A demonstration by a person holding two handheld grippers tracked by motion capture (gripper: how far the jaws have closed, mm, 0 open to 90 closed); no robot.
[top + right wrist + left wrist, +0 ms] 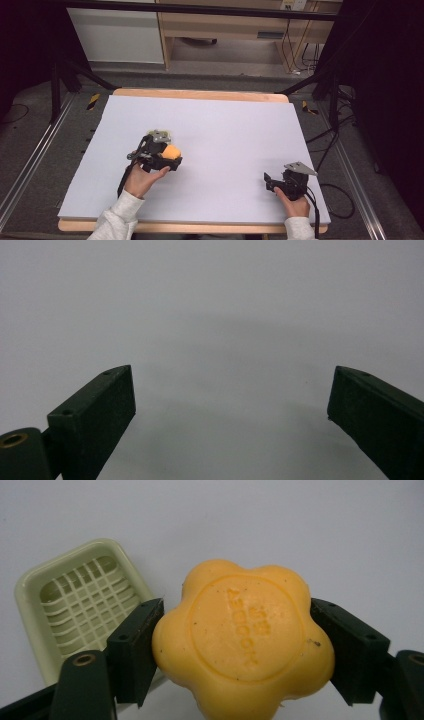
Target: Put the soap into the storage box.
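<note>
Pale lilac sheeting is covering the table (pixel 225 130) in front of us, with a strip of bare wood showing along its far edge; beyond it, dark floor, cables and light wooden furniture are filling the background.

We are holding the left tongs (pixel 167 156) at about nine o'clock from the middle of the table, and their jaws are clamping an orange soap bar (pixel 242 640) from both sides. In the left gripper view the black pads (pixel 137 645) are pressing against the bar's flanks. The bar is flower-shaped, with rounded lobes around a raised circular centre. Letters are stamped into that centre in two short rows, running sideways in the left gripper view; they are shallow and worn, and we cannot read them with any confidence.

Below and behind the soap, at about ten o'clock from it in the left gripper view, a pale green soap dish (pixel 80 600) with a slotted grid floor is lying on the sheeting, one corner passing behind the near jaw. In the high view the dish is hiding under the left tongs.

We are resting the right tongs (pixel 274 181) at about four o'clock on the table, well apart from the soap. Their jaws are standing wide apart over bare sheeting, with nothing between them.
</note>
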